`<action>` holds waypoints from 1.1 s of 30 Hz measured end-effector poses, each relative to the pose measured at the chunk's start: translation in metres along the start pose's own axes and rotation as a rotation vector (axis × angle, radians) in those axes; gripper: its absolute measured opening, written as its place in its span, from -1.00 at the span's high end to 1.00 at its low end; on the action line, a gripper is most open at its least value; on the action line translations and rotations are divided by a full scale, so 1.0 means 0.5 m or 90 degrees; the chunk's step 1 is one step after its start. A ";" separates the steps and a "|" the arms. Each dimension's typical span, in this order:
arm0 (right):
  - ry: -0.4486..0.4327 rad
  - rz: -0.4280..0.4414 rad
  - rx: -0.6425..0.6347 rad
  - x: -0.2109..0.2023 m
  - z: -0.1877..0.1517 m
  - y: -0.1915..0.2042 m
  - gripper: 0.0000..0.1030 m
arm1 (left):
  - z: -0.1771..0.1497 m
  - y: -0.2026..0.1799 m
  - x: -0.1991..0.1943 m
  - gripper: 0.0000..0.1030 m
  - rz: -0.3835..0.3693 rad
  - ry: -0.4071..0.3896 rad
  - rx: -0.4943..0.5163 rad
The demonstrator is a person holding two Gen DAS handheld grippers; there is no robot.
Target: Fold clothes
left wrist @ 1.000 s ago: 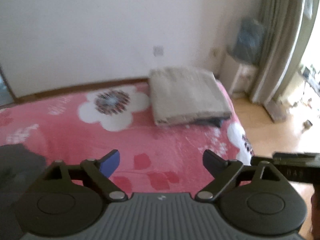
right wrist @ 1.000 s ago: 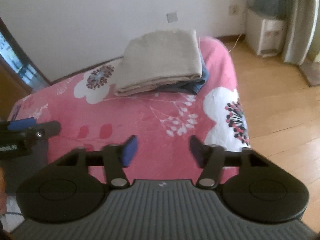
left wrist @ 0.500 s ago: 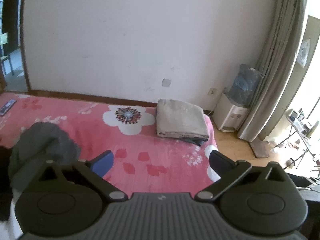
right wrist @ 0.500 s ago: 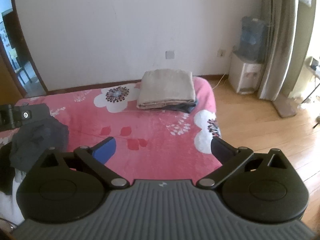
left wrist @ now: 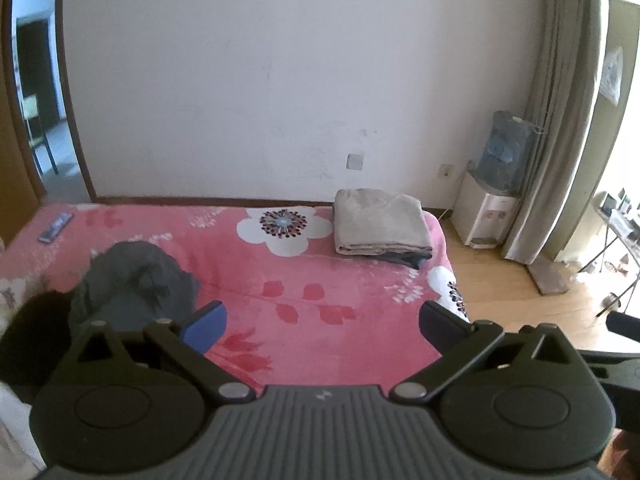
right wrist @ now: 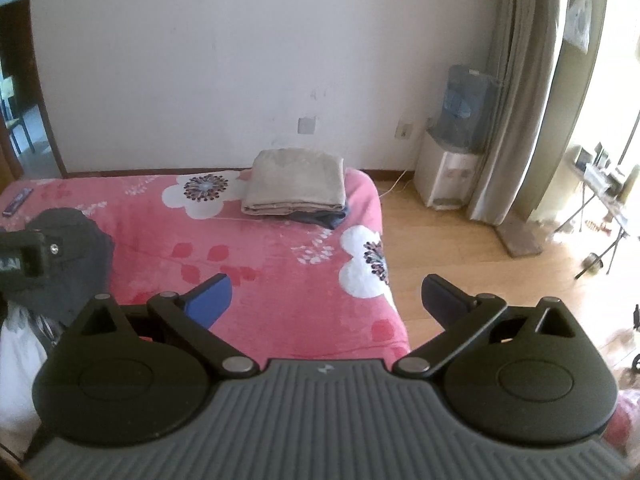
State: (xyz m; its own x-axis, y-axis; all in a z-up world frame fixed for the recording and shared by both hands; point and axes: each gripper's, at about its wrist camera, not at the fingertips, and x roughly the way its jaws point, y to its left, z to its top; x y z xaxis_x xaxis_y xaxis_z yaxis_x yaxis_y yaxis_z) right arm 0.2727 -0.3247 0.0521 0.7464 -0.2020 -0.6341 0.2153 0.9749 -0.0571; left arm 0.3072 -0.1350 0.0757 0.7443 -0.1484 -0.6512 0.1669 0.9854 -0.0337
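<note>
Left hand-held gripper (left wrist: 322, 326): jaws wide apart, nothing between. Right hand-held gripper (right wrist: 326, 300): jaws wide apart, nothing between. Folded beige garment (left wrist: 380, 222) atop dark folded garment (left wrist: 404, 258), far corner of bed (left wrist: 248, 276). Crumpled grey garment (left wrist: 132, 280) on bed, near side, left.

Left hand-held gripper (left wrist: 322, 326): black linkage, ribbed grey body, one blue pad
</note>
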 end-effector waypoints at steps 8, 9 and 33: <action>-0.026 0.001 -0.006 -0.037 -0.003 -0.002 -0.97 | -0.005 -0.011 -0.021 -0.99 0.012 -0.015 -0.017; -0.026 -0.001 -0.008 -0.040 -0.002 -0.002 -0.97 | -0.005 -0.010 -0.020 -0.99 0.011 -0.016 -0.021; -0.002 -0.049 -0.040 -0.024 -0.007 0.007 -0.97 | -0.014 -0.018 0.007 -0.99 0.032 0.000 -0.025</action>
State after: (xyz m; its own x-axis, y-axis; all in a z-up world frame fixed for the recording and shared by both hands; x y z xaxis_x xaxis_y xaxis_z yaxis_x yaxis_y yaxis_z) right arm 0.2623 -0.3186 0.0567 0.7308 -0.2765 -0.6241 0.2323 0.9604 -0.1535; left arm 0.3040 -0.1436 0.0682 0.7512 -0.0987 -0.6527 0.1037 0.9941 -0.0310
